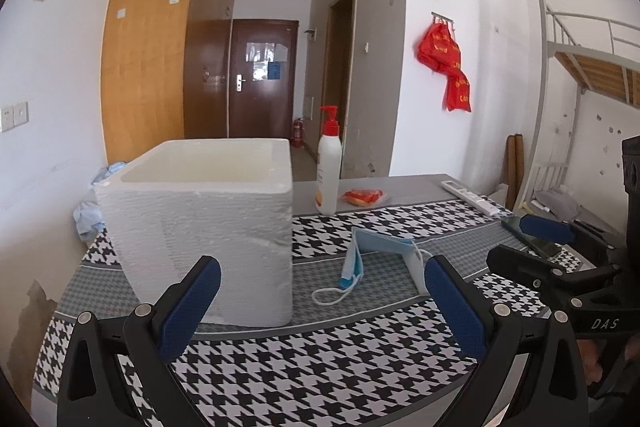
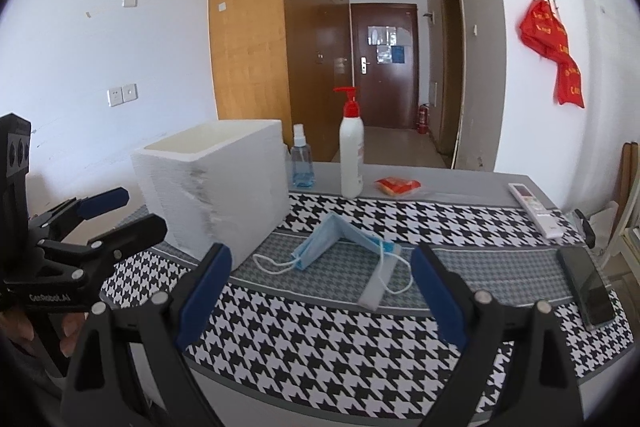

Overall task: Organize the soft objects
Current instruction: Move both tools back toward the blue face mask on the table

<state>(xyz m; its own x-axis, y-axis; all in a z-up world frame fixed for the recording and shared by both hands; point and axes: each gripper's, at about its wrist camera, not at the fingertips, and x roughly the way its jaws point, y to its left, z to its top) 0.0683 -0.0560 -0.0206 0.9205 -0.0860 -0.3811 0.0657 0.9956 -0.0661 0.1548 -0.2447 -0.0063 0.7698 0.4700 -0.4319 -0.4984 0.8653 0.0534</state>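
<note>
Both claws wide open, holding nothing; right gripper (image 2: 320,291) nearest the mask (image 2: 340,243); pinch folded ridge, avoid loops; lift into foam box (image 2: 216,187); left gripper (image 1: 322,301) spare.

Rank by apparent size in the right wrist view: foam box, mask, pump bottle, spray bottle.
1. foam box
2. mask, though it sits nearer the camera
3. pump bottle
4. spray bottle

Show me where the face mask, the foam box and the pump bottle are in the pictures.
face mask (image 2: 320,241): right wrist view, on its folded blue panel.
foam box (image 1: 200,227): left wrist view, on its front wall.
pump bottle (image 2: 351,159): right wrist view, on its white body.
</note>
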